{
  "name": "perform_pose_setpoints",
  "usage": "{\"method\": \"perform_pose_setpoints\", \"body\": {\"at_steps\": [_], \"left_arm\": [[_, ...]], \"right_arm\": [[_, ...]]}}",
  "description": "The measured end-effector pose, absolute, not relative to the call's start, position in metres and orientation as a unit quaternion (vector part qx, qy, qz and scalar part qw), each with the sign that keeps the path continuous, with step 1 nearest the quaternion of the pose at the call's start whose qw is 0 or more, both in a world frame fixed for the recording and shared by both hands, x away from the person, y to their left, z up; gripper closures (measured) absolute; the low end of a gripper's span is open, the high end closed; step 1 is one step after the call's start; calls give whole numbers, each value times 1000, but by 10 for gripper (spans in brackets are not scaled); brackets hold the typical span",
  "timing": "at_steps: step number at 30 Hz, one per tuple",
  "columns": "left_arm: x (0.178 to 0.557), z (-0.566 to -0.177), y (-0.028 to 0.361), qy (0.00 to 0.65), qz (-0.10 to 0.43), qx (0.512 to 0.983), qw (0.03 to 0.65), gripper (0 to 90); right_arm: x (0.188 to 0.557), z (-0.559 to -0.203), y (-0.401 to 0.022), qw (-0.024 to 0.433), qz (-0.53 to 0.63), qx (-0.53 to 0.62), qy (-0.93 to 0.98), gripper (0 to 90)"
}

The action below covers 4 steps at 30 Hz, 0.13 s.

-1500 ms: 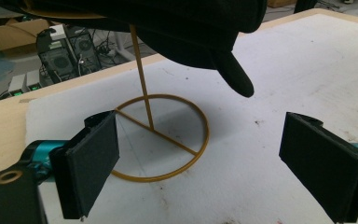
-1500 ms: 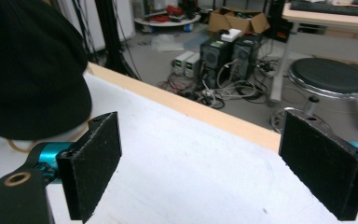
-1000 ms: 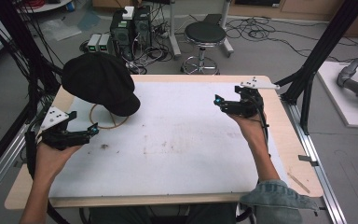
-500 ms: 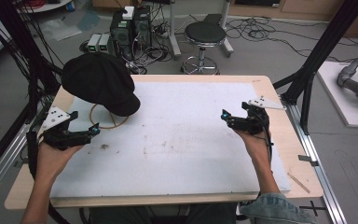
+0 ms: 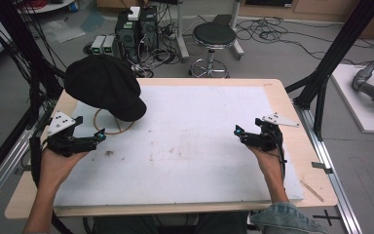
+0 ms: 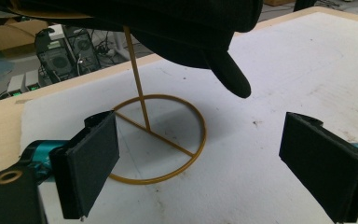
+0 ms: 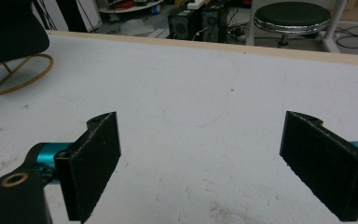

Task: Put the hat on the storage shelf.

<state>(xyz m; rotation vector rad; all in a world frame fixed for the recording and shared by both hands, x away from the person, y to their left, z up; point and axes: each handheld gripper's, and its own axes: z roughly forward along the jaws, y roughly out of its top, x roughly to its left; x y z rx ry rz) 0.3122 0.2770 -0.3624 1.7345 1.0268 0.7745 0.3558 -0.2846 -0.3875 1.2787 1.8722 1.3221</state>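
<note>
One black cap (image 5: 104, 92) sits on one yellow wire stand (image 6: 156, 140) at the upper left of the counter (image 5: 282, 97) — the cap hides the stand's top, and only its ring base and thin post show. I hold two grippers: my left gripper (image 5: 99, 138) at the left edge just beside the ring, my right gripper (image 5: 237, 130) toward the right, well apart — both with jaws released, grasping nothing.

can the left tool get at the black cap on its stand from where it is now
Probably yes. The left tool is open and faces the gold stand, with bare white mat between them. The black cap hangs just above and ahead, so it must rise a little.
</note>
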Motion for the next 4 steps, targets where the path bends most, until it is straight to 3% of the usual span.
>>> {"method": "perform_pose_setpoints", "body": {"at_steps": [4], "left_arm": [[312, -362, 277, 418, 317, 710, 470, 121]], "right_arm": [[355, -388, -283, 255, 486, 470, 691, 122]]}}
